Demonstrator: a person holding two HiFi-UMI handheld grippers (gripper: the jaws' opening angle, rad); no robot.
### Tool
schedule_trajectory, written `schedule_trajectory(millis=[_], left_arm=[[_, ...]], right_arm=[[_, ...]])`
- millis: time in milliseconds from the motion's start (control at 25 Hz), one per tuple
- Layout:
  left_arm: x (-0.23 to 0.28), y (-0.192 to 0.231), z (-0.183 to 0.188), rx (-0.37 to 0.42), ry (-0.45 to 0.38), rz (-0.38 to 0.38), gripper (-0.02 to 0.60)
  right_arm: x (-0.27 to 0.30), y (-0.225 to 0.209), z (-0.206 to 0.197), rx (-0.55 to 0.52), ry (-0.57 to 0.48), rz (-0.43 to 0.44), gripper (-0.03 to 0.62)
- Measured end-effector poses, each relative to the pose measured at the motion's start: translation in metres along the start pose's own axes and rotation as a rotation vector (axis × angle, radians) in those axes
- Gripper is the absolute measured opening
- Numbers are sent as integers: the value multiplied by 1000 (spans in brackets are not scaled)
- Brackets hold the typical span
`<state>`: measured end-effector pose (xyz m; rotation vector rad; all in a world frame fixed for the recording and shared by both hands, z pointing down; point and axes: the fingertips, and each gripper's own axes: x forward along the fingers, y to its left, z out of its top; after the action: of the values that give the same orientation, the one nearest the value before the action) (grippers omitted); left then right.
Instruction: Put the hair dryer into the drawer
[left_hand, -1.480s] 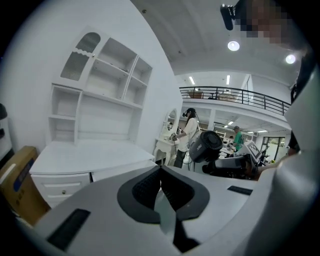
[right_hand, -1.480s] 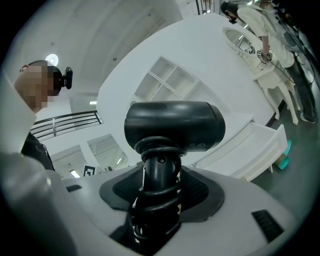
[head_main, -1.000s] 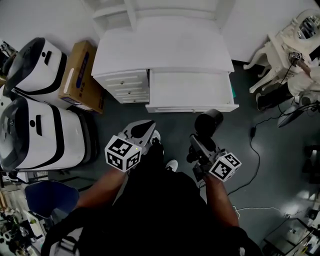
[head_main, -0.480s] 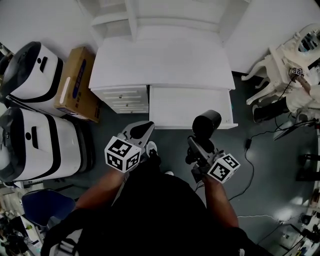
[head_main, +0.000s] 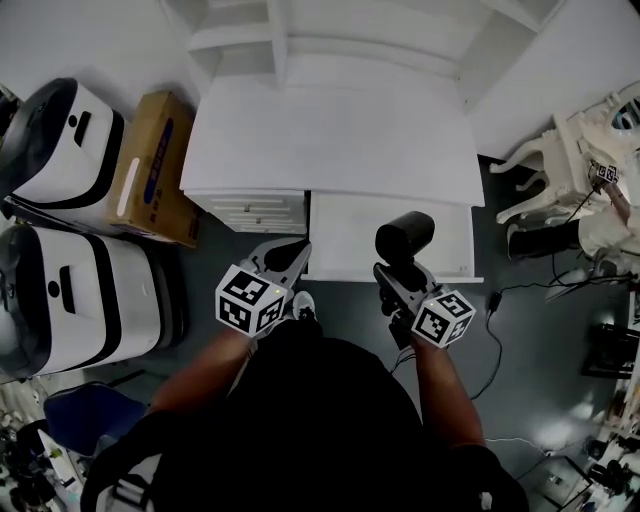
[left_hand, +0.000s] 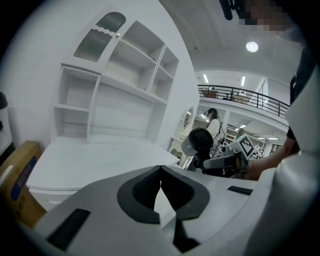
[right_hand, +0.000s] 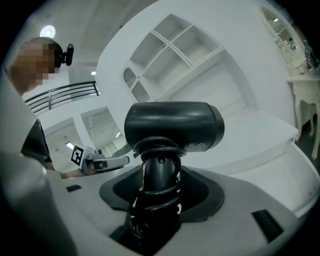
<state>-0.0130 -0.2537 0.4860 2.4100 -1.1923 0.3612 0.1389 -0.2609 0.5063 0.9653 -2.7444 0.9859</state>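
Note:
A black hair dryer (head_main: 404, 238) (right_hand: 172, 125) is held by its handle, its cord wound round that handle. My right gripper (head_main: 396, 284) (right_hand: 159, 186) is shut on it. The head view shows it over the right part of the open white drawer (head_main: 345, 235) of the white desk (head_main: 330, 130). Left of it, my left gripper (head_main: 286, 258) (left_hand: 160, 179) sits at the drawer's front left corner, jaws shut and holding nothing. The dryer (left_hand: 200, 142) also shows to the right in the left gripper view.
A stack of small shut drawers (head_main: 262, 211) adjoins the open one on the left. A cardboard box (head_main: 150, 165) and two white-and-black machines (head_main: 62, 140) (head_main: 75, 290) stand left of the desk. White chairs (head_main: 560, 150) and a floor cable (head_main: 495, 330) lie right.
Both grippers have moved forward toward the desk. The hair dryer, earlier in front of the drawer's edge, is now over the open drawer.

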Motion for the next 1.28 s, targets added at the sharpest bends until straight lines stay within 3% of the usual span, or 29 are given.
schedule_trajectory(millis=[360, 720, 1280], left_arm=[[17, 64, -3, -11, 47, -10, 9], [37, 73, -23, -50, 81, -10, 9], [63, 88, -42, -146, 129, 125, 9]], right_arm=[[63, -35, -1, -47, 100, -81, 244], [97, -86, -44, -151, 314, -134, 244], [133, -140, -130, -442, 735, -15, 244]])
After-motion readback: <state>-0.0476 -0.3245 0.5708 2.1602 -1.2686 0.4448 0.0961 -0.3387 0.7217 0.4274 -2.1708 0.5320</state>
